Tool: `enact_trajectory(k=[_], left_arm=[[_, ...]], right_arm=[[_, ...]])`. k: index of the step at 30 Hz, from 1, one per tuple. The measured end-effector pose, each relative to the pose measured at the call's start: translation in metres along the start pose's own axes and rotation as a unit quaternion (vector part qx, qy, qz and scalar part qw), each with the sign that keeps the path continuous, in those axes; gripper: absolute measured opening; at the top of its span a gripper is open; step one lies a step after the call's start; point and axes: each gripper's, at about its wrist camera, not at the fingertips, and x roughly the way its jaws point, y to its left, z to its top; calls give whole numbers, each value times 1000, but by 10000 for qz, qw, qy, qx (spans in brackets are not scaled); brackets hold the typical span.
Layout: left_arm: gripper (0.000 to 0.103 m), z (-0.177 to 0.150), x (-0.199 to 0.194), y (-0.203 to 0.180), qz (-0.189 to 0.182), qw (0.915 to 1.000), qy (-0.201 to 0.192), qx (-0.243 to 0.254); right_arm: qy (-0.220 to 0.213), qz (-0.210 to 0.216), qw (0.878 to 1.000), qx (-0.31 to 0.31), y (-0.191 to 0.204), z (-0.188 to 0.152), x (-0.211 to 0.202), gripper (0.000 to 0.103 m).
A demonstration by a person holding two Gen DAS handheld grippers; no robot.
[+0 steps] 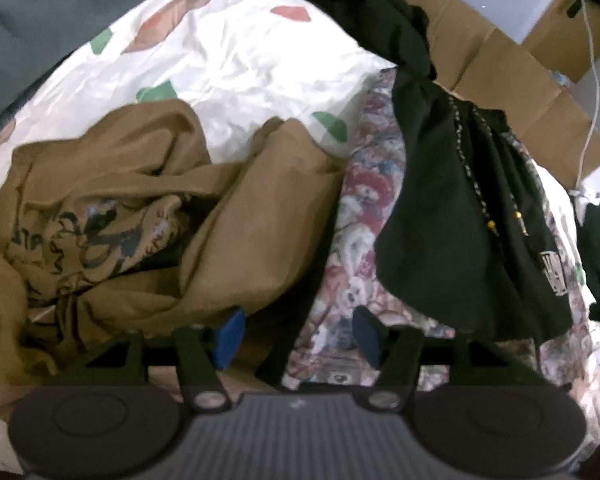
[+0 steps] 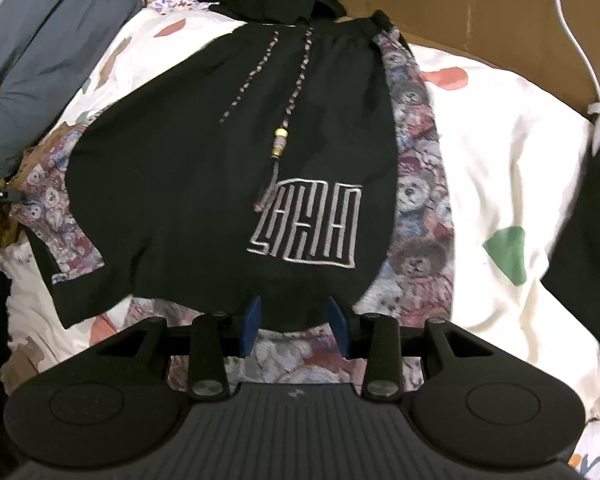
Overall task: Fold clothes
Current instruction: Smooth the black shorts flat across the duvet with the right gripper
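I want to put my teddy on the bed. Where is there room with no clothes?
The bedsheet is bare right of the black shorts, up to the cardboard box. Another bare patch lies above the brown shirt. The middle is crowded with clothes.

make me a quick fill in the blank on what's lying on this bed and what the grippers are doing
1. The black garment carries an embroidered maze-like emblem stitched in ____ thread.
2. The fabric panels beside the black cloth are printed with teddy ____.
3. The crumpled garment ahead of the left gripper is ____ in colour.
4. The lower edge of the black garment lies between the pads of the ____ gripper.

Missing words: silver; bears; brown; right
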Motion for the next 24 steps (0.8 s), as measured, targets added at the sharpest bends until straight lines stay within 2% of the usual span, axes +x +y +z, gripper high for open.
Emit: enact_trajectory(k=[1, 2, 8, 15, 21, 23, 24], left_arm=[[27, -1, 2, 1, -62, 10000, 49, -15], [11, -1, 4, 2, -126, 9999, 115, -6], [8, -6, -3, 9, -247, 9993, 246, 103], [8, -10, -11, 16, -108, 9986, 473, 228], [8, -9, -20, 8, -116, 9981, 497, 354], [11, -5, -24, 8, -61, 9984, 457, 334], [11, -3, -27, 7, -20, 9986, 418, 323]], right_arm=[[23, -62, 10000, 46, -4, -3, 0, 42], [53, -118, 9999, 93, -8, -6, -1, 42], [155, -468, 9980, 392, -38, -22, -9, 42], [212, -726, 9942, 762, -66, -40, -15, 43], [376, -624, 9938, 838, -71, -53, -3, 43], [421, -576, 9939, 846, -70, -56, 1, 34], [452, -554, 9939, 835, -69, -59, 3, 16]])
